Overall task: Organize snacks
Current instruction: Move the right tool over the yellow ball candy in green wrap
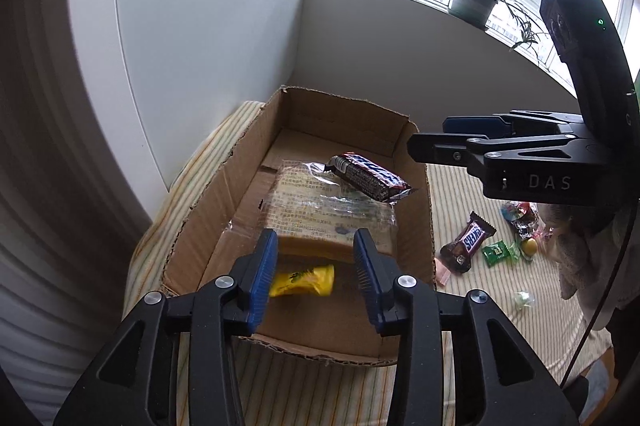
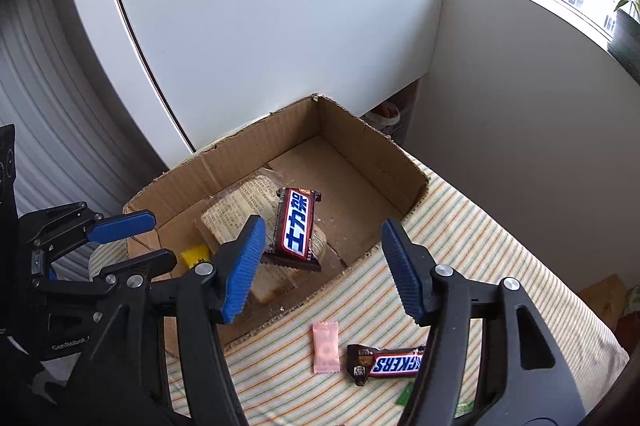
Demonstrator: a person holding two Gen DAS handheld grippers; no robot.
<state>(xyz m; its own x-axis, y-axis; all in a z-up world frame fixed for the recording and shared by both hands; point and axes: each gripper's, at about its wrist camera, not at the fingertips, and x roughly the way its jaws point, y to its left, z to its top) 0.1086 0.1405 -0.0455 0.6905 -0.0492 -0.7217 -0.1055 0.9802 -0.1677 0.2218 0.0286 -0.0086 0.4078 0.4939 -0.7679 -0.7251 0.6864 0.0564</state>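
- The cardboard box (image 1: 208, 193) is seen at the far left of the striped table (image 2: 500, 226), and three snacks already lie in it: a wrapped bread slice (image 1: 320, 209), a Snickers bar (image 1: 366, 175) resting on top of it, and a yellow candy (image 1: 304, 280) at the near end.
- The left gripper (image 1: 316, 278) is held over the near end of the box with its fingers (image 1: 262, 280) partly parted; the yellow candy is seen between them but is not pressed, so nothing is held.
- The right gripper (image 2: 324, 272) is held over the box's near-right edge with its fingers (image 2: 244, 266) set wide apart and empty; the Snickers bar lies free below.
- Loose snacks are left on the table to the right of the box: a small Snickers (image 2: 386, 364), a pink candy (image 2: 326, 346), a green candy (image 1: 495, 252) and further sweets (image 1: 520, 222).
- The small Snickers lies nearer than the right fingers and just below them, its long axis running left to right; the right hand is judged much the closer, and a pull back toward the near side would be needed.
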